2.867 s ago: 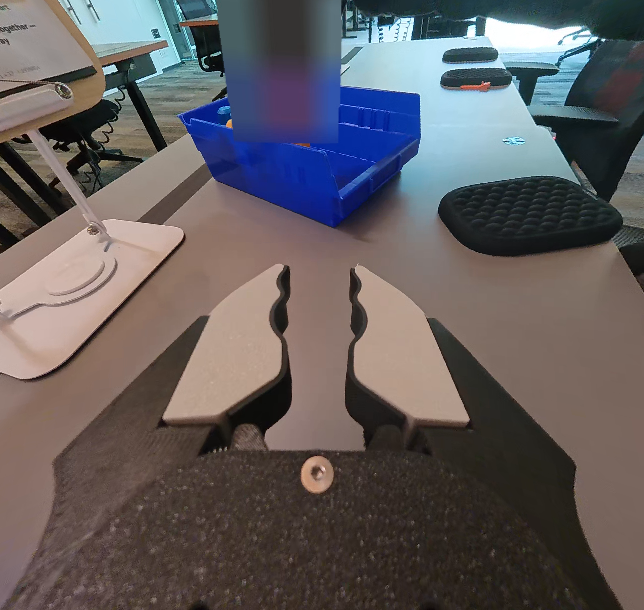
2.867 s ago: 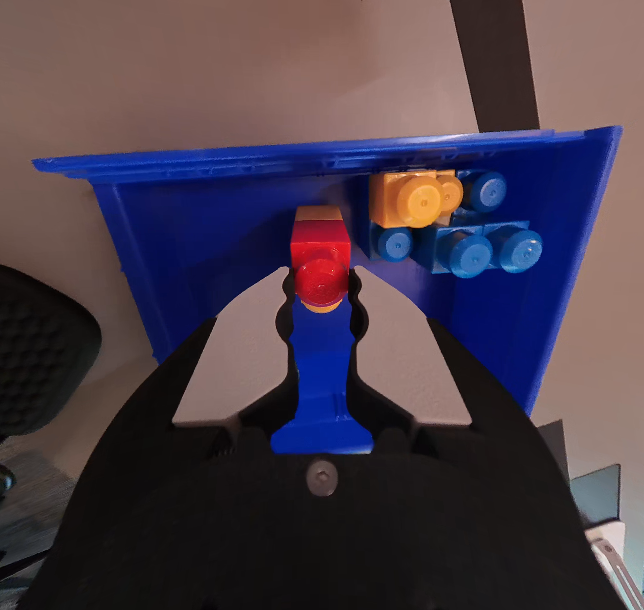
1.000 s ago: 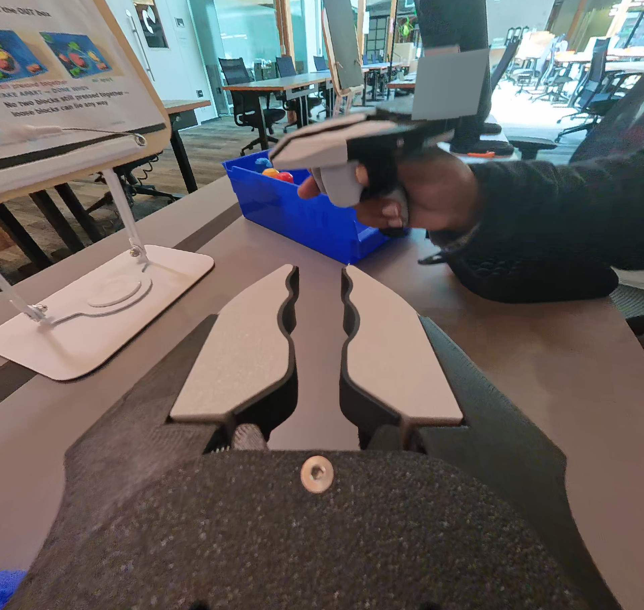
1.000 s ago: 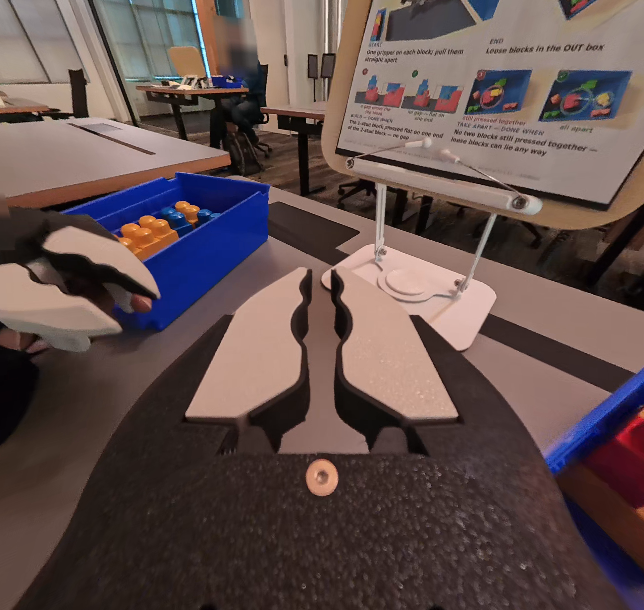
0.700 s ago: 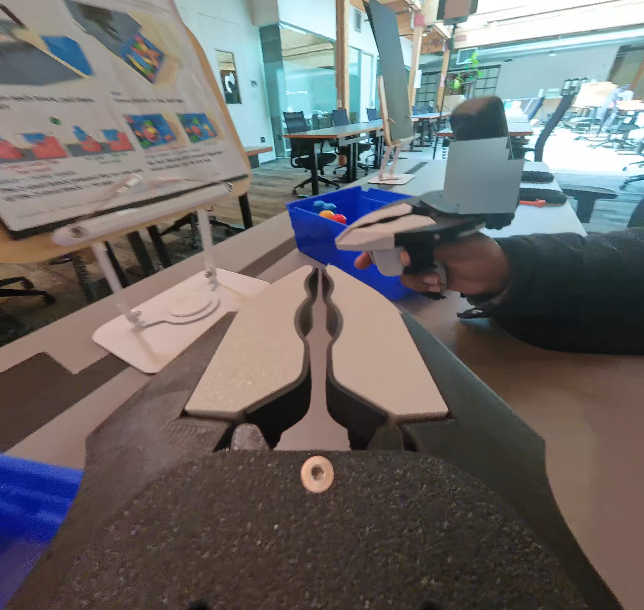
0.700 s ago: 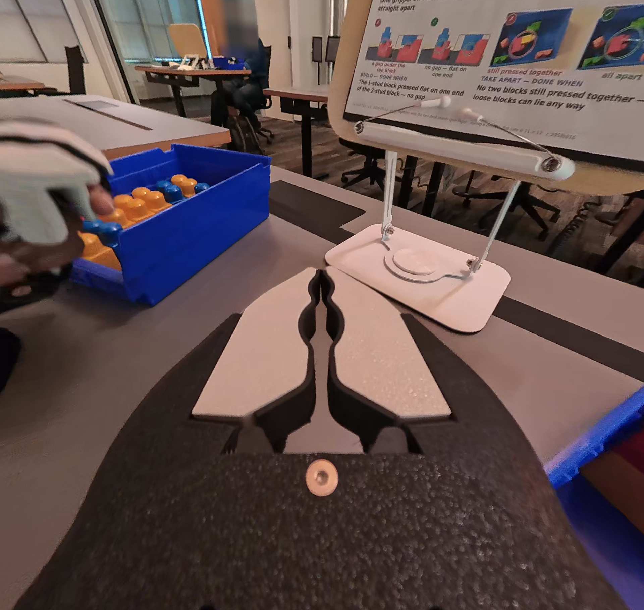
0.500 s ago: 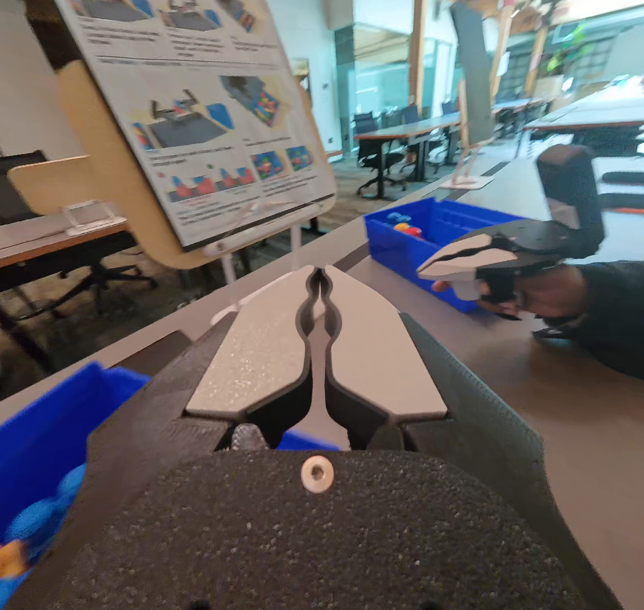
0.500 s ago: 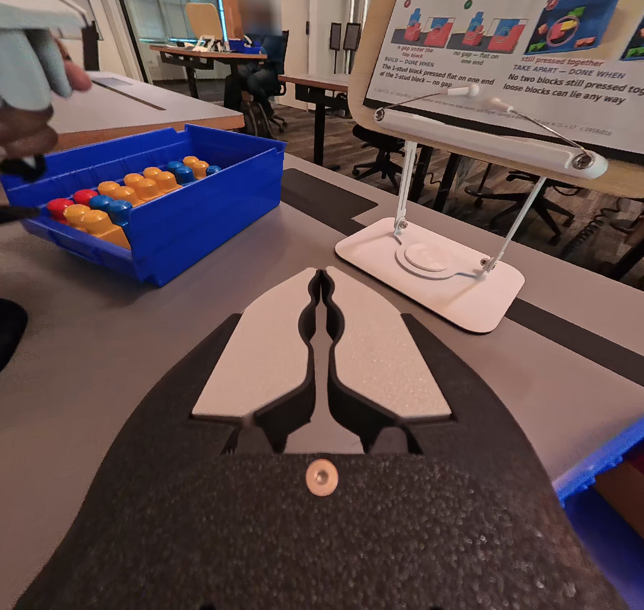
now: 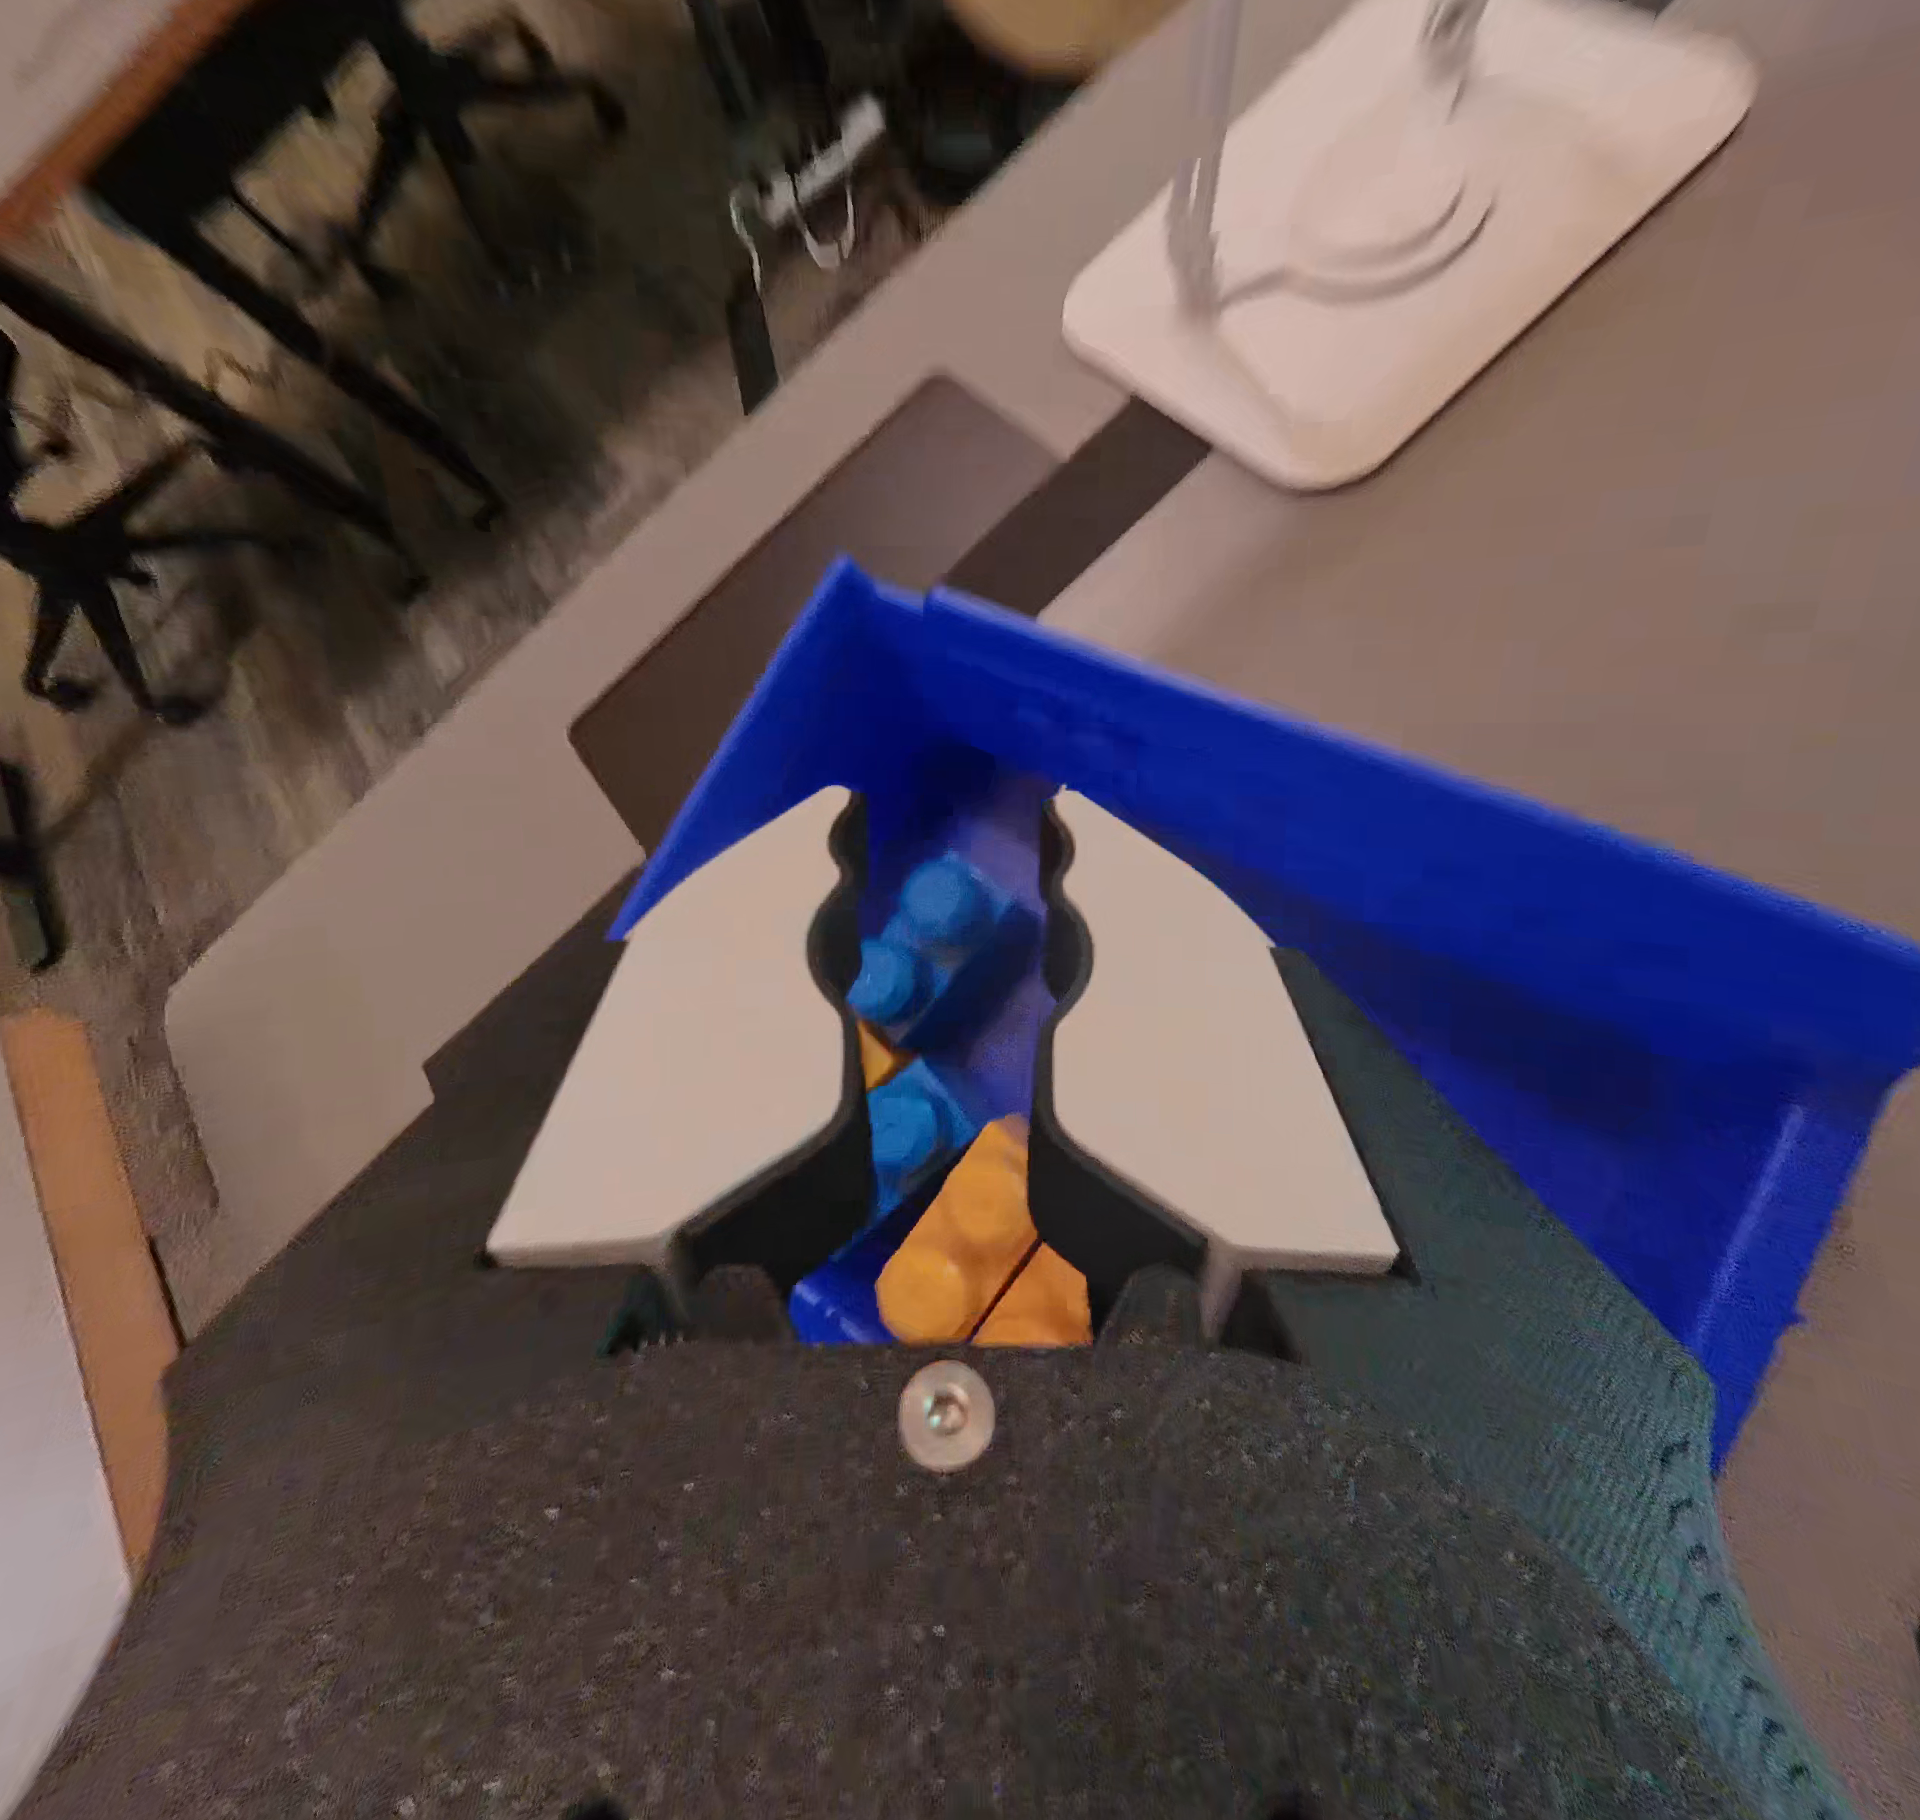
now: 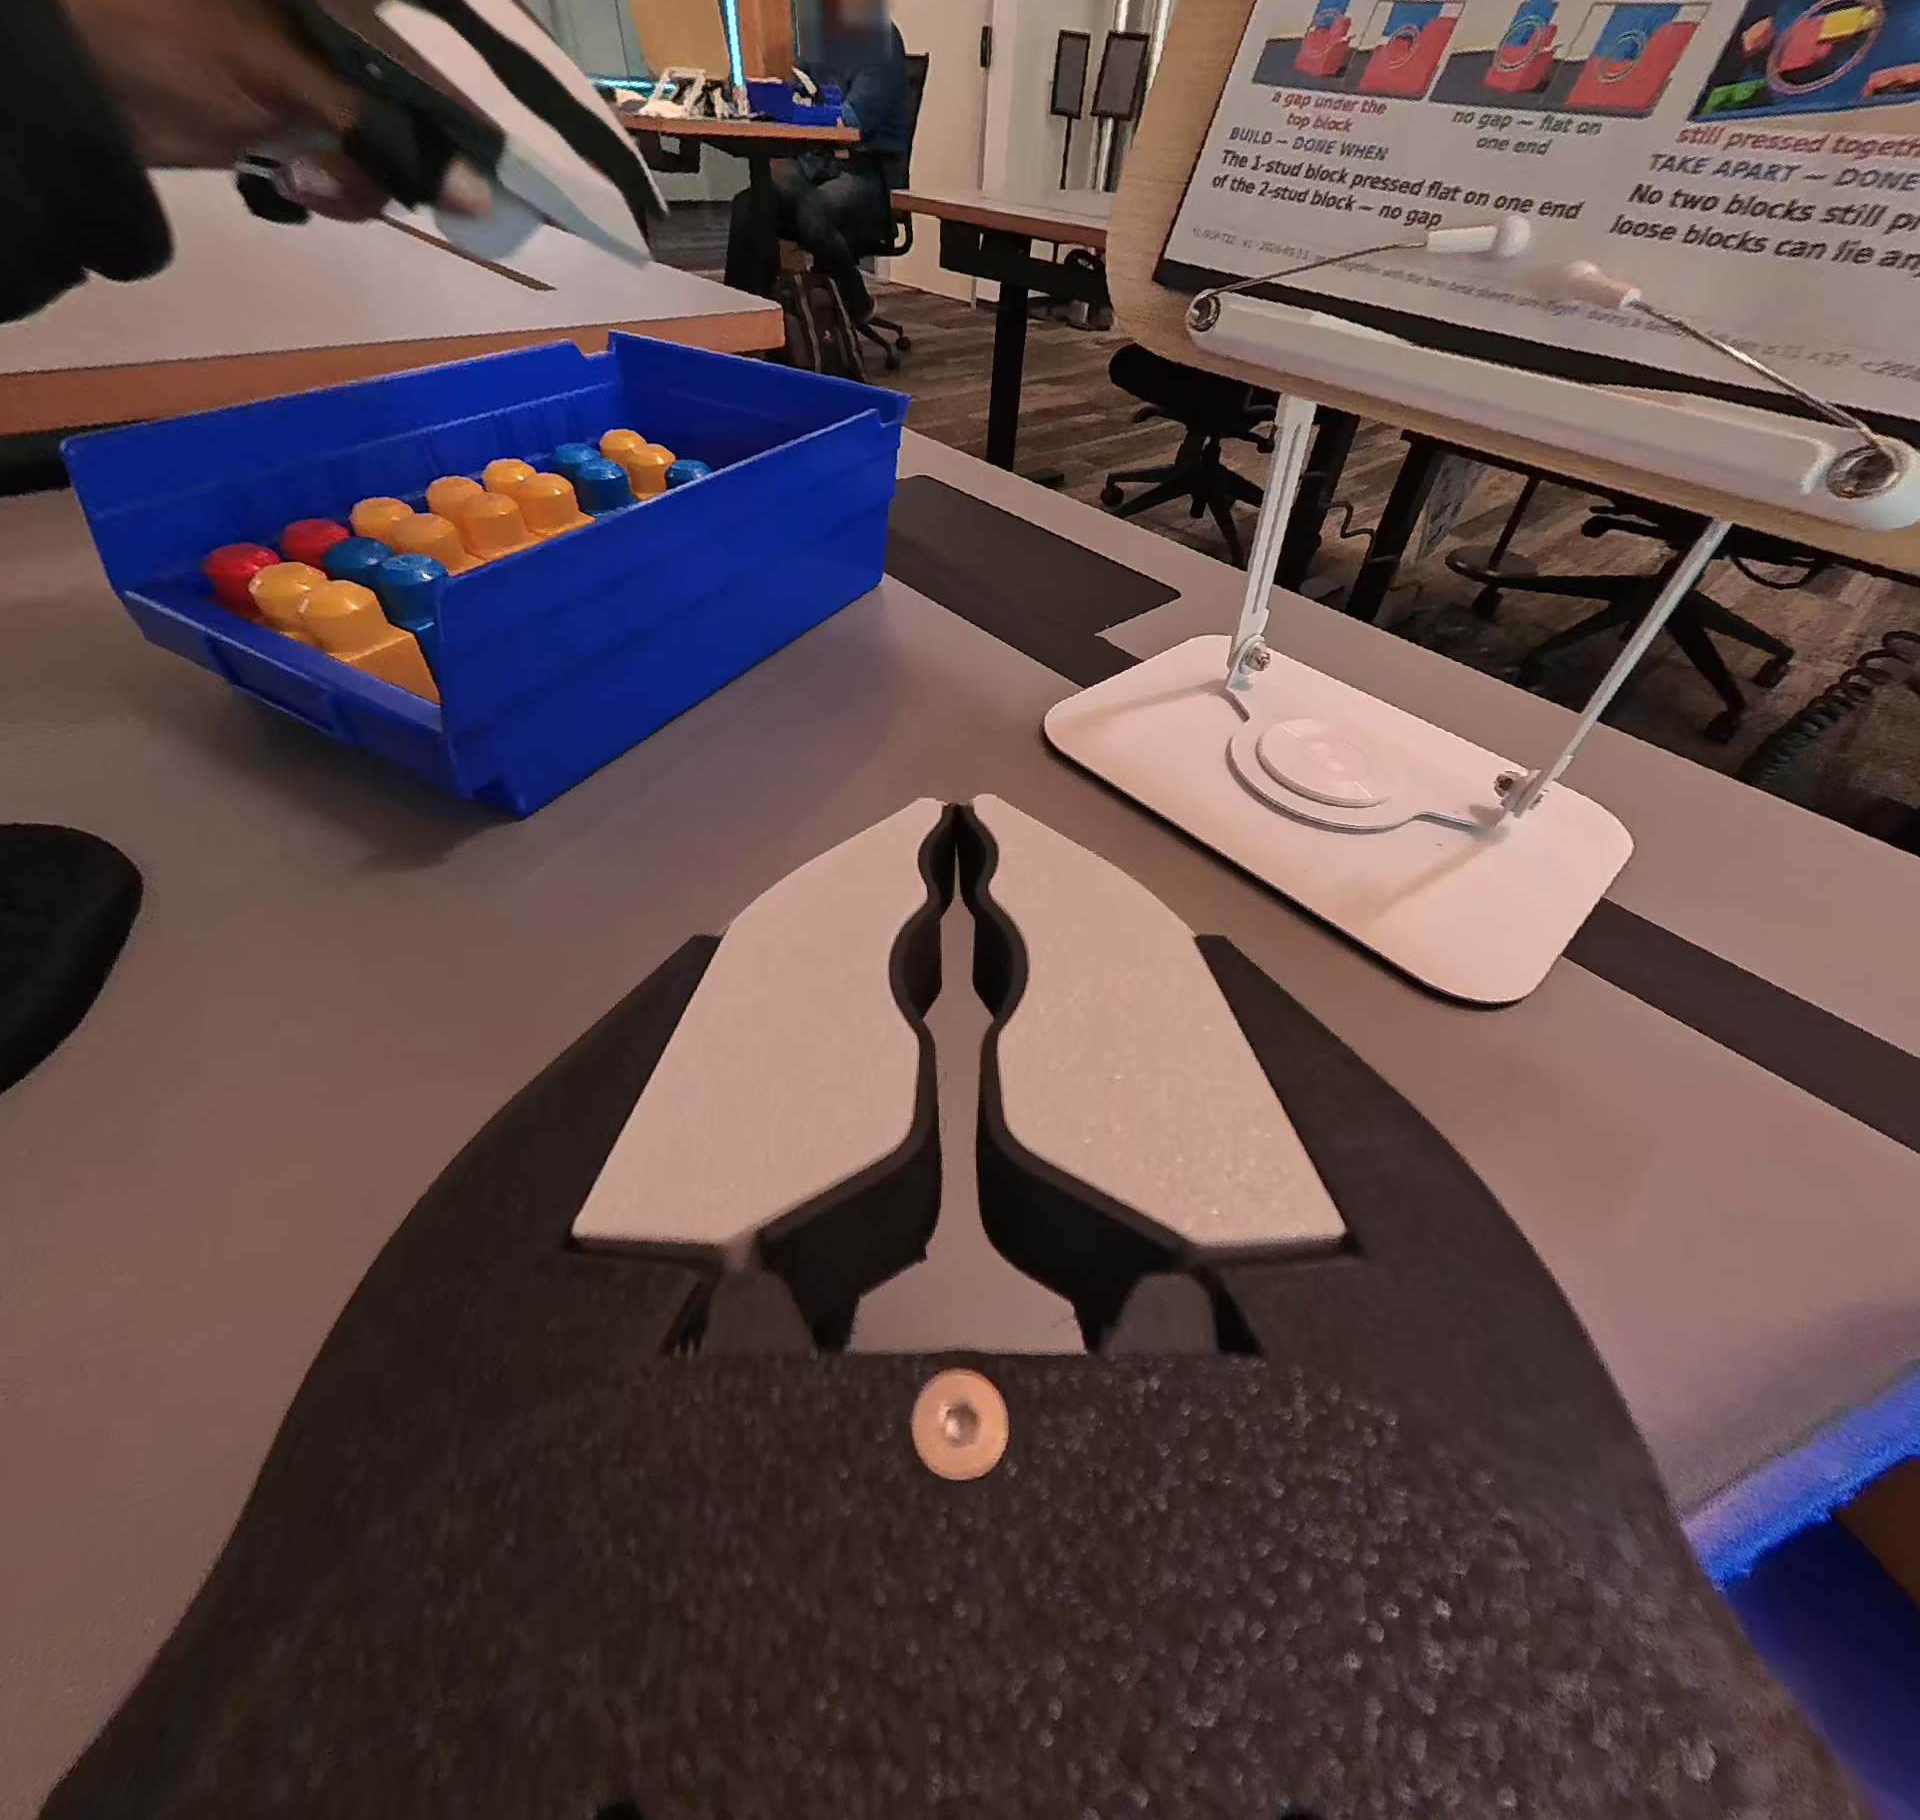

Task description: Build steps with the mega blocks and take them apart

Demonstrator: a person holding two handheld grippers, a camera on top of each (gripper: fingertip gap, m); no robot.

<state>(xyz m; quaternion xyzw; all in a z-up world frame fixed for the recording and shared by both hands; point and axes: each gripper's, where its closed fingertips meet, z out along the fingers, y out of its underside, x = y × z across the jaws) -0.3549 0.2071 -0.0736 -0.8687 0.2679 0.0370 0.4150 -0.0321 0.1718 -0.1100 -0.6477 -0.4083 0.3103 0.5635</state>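
My left gripper [image 9: 951,814] is open and points down into a blue bin [image 9: 1351,835], above its far corner. Blue mega blocks [image 9: 935,929] and orange ones [image 9: 966,1220] show between its fingers; it touches none of them. In the right wrist view the same bin [image 10: 665,627] stands at the left with red [image 10: 239,565], orange [image 10: 488,523] and blue [image 10: 364,565] blocks standing in rows. The left gripper [image 10: 623,222] hangs over it in a person's hand. My right gripper [image 10: 956,814] is shut and empty, low over the grey table.
A white stand base [image 10: 1340,814] with an instruction board on it stands to the right of the bin; it also shows in the left wrist view [image 9: 1403,212]. A black pad [image 10: 52,939] lies at the left edge. A second blue bin's corner [image 10: 1787,1521] is at the lower right.
My left gripper has swung left, tipped down over the bin of blocks and opened. My right gripper stays shut and has hardly moved.
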